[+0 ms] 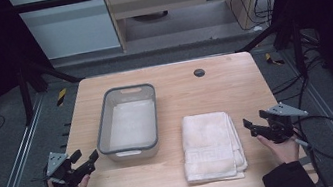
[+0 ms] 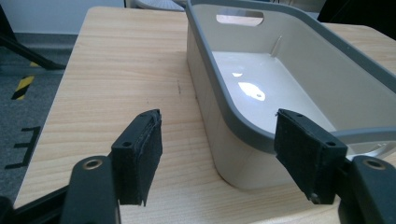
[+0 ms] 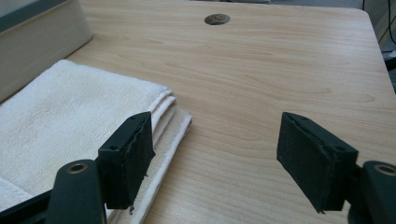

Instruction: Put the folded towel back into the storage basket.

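Left gripper (image 1: 86, 162) sits at the near left edge, jaws spread and holding nothing, aimed at the near corner of the grey-rimmed, cream plastic tub (image 1: 134, 154) just ahead. Right gripper (image 1: 255, 128) hovers at the near right, jaws apart too, nothing between them. The folded cream terry towel (image 1: 211, 144) lies just to its left, stacked edges facing it. Bare wood runs between towel and right edge. Beyond, the light wooden table (image 1: 233, 83) carries a dark round cable hole (image 1: 199, 72). Further back: grey floor, black frame bars, pale cabinets.
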`<state>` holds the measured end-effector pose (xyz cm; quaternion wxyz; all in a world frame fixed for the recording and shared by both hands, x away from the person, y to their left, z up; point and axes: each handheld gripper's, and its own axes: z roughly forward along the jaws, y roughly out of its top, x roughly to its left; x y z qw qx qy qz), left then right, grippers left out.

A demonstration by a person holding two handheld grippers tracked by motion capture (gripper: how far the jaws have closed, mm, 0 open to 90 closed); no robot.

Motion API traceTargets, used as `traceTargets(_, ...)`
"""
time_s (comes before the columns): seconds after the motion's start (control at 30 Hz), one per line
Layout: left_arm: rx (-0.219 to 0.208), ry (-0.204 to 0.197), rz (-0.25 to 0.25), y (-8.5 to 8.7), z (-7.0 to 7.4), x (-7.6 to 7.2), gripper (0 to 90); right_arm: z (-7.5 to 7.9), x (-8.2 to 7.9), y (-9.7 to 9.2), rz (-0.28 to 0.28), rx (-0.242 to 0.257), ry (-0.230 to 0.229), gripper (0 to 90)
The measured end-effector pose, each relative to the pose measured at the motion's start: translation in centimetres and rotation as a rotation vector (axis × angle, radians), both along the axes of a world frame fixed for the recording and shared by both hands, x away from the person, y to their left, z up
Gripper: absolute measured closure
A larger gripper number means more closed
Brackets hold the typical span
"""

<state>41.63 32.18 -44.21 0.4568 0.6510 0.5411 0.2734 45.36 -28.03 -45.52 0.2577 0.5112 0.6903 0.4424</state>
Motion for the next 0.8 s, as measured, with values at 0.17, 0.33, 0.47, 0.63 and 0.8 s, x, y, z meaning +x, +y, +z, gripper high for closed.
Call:
traceTargets(0.17,-0.002,-0.015,0.003,-0.1,0.3,-0.1,34.7,0.3,0.1,0.0,0.008,0.005,-0.005,29.3)
traceTargets(0.33,-0.002,-0.018,0.005,-0.1,0.5,0.0,34.9,0.9,0.3,0.1,0.018,0.003,-0.007,30.1)
traceTargets(0.47,-0.012,-0.022,0.002,-0.2,1.0,0.1,35.0,1.8,0.6,0.3,0.031,0.005,-0.026,30.4)
traceTargets(0.63,-0.006,-0.045,-0.010,-0.6,2.3,0.5,34.9,3.3,1.2,0.5,0.040,0.016,-0.053,30.4)
traceTargets(0.8,-0.006,-0.062,-0.020,-1.2,3.2,0.8,34.9,4.0,1.6,0.7,0.046,0.035,-0.055,30.9)
